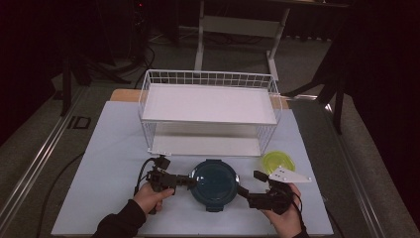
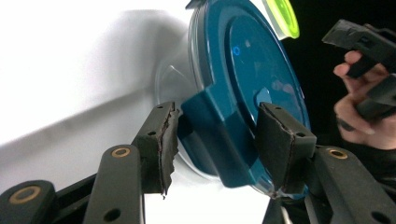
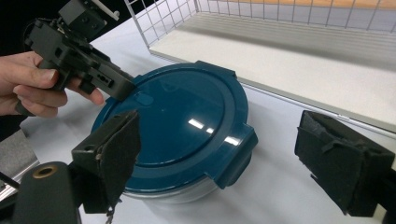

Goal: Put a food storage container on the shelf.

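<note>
The lidded teal container (image 1: 215,184) has the left gripper (image 1: 192,182) half-closed around its nine o'clock latch tab (image 2: 212,128), pads not quite pressing, and the right gripper (image 1: 239,188) wide open, empty, at four o'clock.

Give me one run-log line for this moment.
left gripper: astride container latch tab | right gripper: open beside container | rack: behind | yellow lid: right

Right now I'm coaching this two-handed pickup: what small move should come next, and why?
Probably close the right gripper onto the near latch tab of the blue-lidded container. Its jaws stand wide on either side of that tab without touching, while the left gripper already brackets the opposite tab.
</note>
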{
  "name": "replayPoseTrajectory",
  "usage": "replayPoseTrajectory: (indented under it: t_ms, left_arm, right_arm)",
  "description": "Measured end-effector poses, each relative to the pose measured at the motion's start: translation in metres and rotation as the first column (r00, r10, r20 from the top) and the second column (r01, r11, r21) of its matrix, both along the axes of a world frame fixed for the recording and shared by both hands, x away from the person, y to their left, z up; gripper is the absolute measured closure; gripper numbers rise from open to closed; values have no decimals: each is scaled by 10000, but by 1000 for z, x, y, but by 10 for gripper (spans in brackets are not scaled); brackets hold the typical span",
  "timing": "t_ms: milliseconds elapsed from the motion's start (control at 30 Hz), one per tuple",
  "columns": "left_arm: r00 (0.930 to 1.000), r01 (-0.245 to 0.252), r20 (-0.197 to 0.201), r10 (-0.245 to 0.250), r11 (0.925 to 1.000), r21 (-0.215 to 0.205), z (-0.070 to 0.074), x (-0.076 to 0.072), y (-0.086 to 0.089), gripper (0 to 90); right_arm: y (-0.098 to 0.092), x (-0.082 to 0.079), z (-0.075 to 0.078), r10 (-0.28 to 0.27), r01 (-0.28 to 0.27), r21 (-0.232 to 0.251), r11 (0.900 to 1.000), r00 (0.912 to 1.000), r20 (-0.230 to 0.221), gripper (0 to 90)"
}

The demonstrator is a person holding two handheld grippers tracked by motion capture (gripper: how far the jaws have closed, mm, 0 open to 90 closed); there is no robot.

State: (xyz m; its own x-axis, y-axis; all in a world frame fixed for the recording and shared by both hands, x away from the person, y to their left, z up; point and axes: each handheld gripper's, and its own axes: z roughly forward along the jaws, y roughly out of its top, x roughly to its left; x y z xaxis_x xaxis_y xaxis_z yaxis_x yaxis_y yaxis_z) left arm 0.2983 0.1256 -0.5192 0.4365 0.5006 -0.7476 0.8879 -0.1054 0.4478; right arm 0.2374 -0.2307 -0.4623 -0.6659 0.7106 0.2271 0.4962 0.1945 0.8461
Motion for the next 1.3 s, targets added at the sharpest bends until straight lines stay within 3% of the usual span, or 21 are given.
replayPoseTrajectory:
  t_ms: [167,300,433,467,533,600,700,767,867,967,1067,1200,1267,1300]
  left_arm:
    - [9999,62,-95,-61,10000,55,0,1,0,485]
    - [9992,-133,-387,131,9999,-39,0,2,1,506]
    - [9998,-174,-63,175,9996,202,4,-1,0,511]
    - [9997,-246,77,244,9994,230,8,-2,1,572]
    - [9993,-319,200,311,9985,445,10,-4,0,583]
    - [9994,-351,34,350,9989,297,8,-3,0,593]
    - [9990,-433,91,430,9986,316,9,-4,-2,594]
    - [9992,-375,173,369,9986,361,10,-5,-1,594]
    - [9991,-368,230,360,9986,371,10,-8,0,600]
    - [9991,-266,329,254,9990,359,12,-11,1,613]
    - [9992,-184,348,173,9994,306,13,-12,1,630]
    - [9994,-192,285,186,9996,184,13,-15,-2,648]
    - [9989,-172,447,158,9994,301,15,-17,-3,649]
    - [9988,-151,475,136,9994,311,16,-18,-3,649]
  right_arm:
    - [1,1,-2,-34,33,-23,10000,9998,-176,159]
    - [-1,5,-9,-135,156,207,9997,9955,-942,194]
    - [-4,9,-16,-426,519,450,9976,9815,-1864,220]
    - [-5,11,-17,-390,522,585,9969,9775,-2074,229]
    - [-6,13,-19,-381,583,749,9955,9684,-2466,233]
    - [-6,17,-22,-273,595,1023,9930,9561,-2916,243]
    - [-8,22,-27,-266,901,1473,9850,9221,-3860,255]
    - [-9,23,-30,-389,1104,1457,9831,9052,-4232,275]
    - [-5,24,-34,-494,1124,1175,9867,8957,-4419,291]
    - [-5,27,-38,-332,1157,1423,9830,8754,-4823,303]
    - [-3,28,-39,-112,1041,1602,9816,8684,-4957,323]
    - [-5,24,-34,261,909,2059,9743,8629,-5047,491]
    - [-7,23,-34,365,955,2195,9709,8471,-5302,526]
    - [-7,23,-35,420,958,2266,9693,8432,-5360,529]
